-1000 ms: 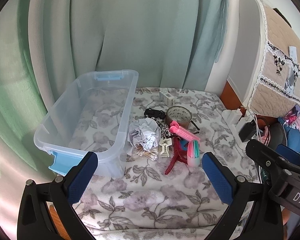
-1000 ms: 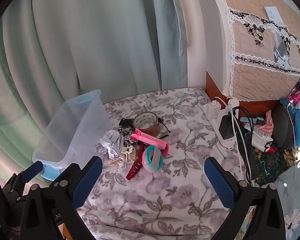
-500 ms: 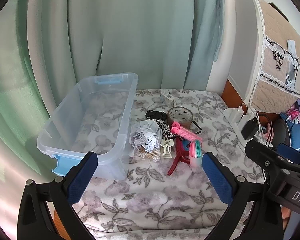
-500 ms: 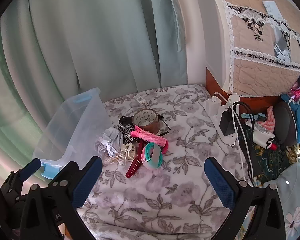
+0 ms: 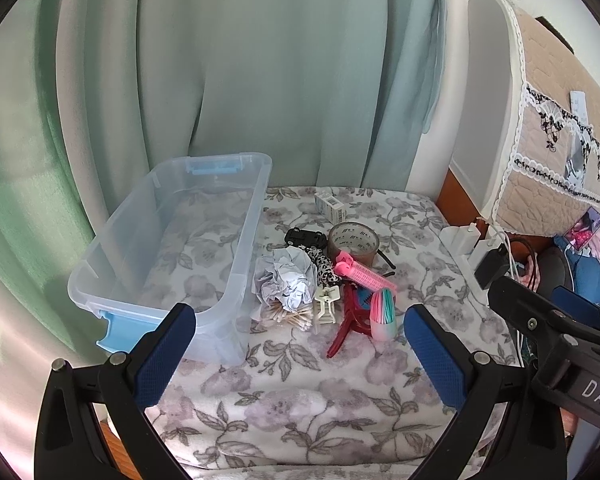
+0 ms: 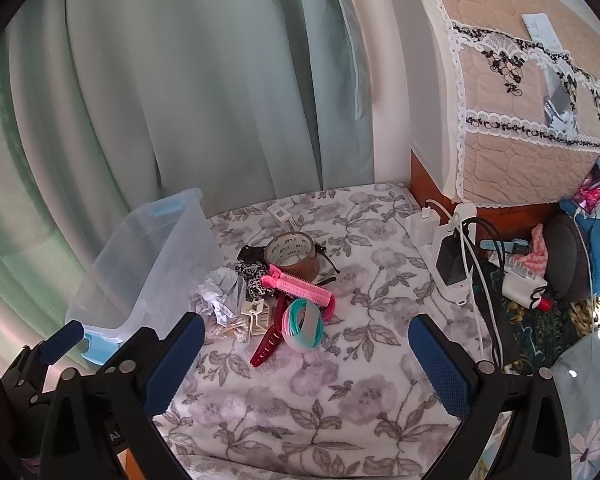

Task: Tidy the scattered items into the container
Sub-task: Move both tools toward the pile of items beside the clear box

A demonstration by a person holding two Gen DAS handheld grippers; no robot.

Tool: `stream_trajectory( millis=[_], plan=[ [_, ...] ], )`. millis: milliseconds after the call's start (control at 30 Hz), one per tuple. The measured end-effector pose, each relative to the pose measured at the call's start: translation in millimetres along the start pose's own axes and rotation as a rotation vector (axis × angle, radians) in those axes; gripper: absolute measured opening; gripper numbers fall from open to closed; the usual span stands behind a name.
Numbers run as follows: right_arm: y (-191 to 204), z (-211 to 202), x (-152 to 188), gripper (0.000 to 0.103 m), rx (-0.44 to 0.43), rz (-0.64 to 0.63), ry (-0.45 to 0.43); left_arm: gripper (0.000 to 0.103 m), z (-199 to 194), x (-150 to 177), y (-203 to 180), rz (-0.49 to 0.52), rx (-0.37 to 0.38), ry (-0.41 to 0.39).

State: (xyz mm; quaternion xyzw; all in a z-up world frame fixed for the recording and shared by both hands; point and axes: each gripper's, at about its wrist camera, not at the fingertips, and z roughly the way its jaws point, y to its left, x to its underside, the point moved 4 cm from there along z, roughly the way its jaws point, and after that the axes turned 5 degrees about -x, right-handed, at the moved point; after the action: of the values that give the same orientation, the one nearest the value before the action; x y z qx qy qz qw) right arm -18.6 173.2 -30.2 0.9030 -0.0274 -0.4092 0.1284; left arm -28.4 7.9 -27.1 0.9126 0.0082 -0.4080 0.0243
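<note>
A clear plastic bin (image 5: pixel 240 240) with blue latches stands empty on the floral blanket (image 5: pixel 300 400), left of a small heap of items. The heap holds a crumpled paper ball (image 5: pixel 288 280), cotton swabs (image 5: pixel 288 316), a cream hair claw (image 5: pixel 326 308), a red hair clip (image 5: pixel 348 326), a pink hair roller (image 5: pixel 362 274), pastel hair bands (image 5: pixel 382 314), a brown tape roll (image 5: pixel 354 240), a black toy car (image 5: pixel 305 237), a leopard scrunchie (image 5: pixel 324 268) and a small white box (image 5: pixel 330 206). My left gripper (image 5: pixel 300 354) and right gripper (image 6: pixel 306 358) hang open and empty in front of the heap.
Pale green curtains (image 5: pixel 260 80) close off the back. To the right a white power strip (image 6: pixel 448 256) with chargers and cables lies by the blanket edge, beside a quilted, lace-trimmed cover (image 6: pixel 520 100) and floor clutter (image 6: pixel 540 280). The right gripper's body (image 5: pixel 552 328) shows in the left wrist view.
Both cameras have pulled back slightly, so the bin and heap look a little smaller and lower. Nothing on the blanket moved; both grippers stayed open.
</note>
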Motion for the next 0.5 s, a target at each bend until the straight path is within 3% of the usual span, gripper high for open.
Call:
stream_trajectory(
  millis=[300,500],
  plan=[
    [-2.9,2.9,-0.6,0.103,0.005,-0.009,-0.016,0.103,6.0,1.9,-5.7,0.008,0.02,0.013],
    [5.7,9.6,4.1,0.103,-0.066,-0.034,0.0,0.103,11.8,5.1,-28.0,0.063,0.092,0.027]
  ],
)
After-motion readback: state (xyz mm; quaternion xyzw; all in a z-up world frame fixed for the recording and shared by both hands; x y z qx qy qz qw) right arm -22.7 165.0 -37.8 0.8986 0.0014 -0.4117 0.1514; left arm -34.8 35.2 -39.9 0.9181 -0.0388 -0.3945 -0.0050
